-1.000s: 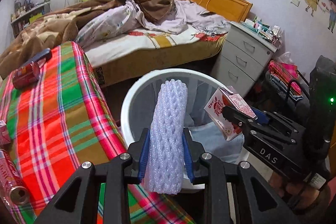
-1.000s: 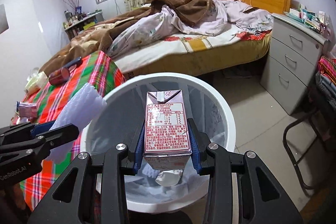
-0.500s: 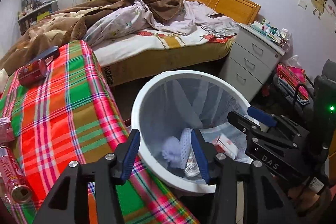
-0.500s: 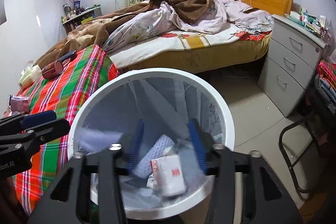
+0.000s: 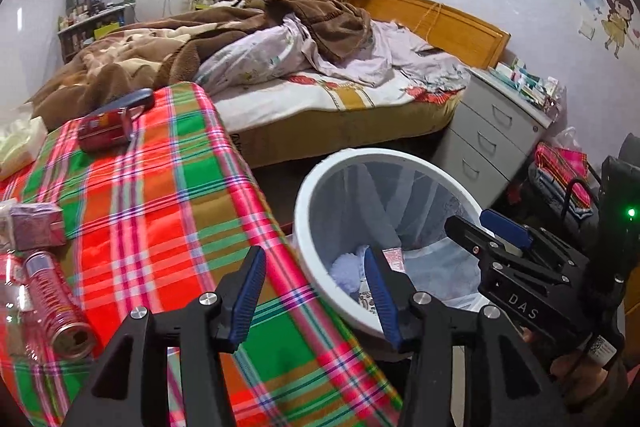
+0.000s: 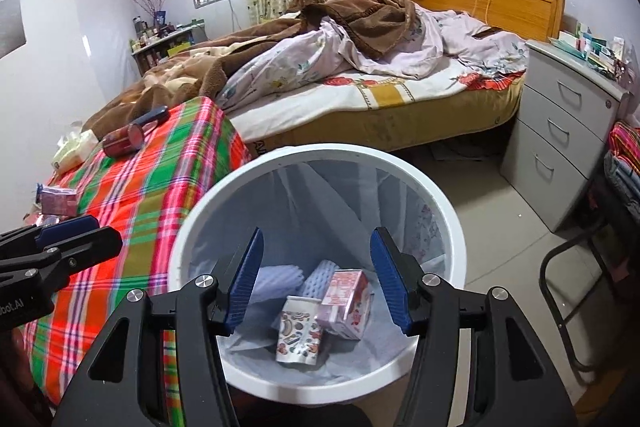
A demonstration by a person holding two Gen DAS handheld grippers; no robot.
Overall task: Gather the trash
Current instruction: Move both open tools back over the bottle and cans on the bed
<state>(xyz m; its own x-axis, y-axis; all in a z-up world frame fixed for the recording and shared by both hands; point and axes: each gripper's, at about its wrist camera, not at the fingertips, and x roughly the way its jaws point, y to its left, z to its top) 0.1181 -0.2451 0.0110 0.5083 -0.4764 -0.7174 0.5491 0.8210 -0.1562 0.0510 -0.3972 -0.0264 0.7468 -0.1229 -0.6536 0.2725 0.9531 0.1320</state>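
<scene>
A white bin (image 6: 320, 151) with a thin liner stands on the floor beside the plaid-covered table (image 5: 168, 195). Inside the bin lie a pink milk carton (image 6: 346, 303), a white foam net sleeve (image 6: 320, 277) and a printed pouch (image 6: 298, 337). My right gripper (image 6: 316, 279) hangs open over the bin with nothing between its fingers. My left gripper (image 5: 314, 287) is open and bare above the table's edge and the bin's rim (image 5: 304, 195). On the table lie a red can (image 5: 56, 303), a second red can (image 5: 106, 133) and a pink carton (image 5: 34, 227).
An unmade bed (image 6: 360, 83) fills the far side. A grey drawer unit (image 6: 560, 147) stands to the right, with a dark chair frame (image 6: 568, 287) near the bin. A tissue pack (image 6: 74, 147) sits at the table's far corner.
Both grippers opened. The foam net left the left gripper and the milk carton left the right one; both now lie in the bin. The left gripper shifted toward the table.
</scene>
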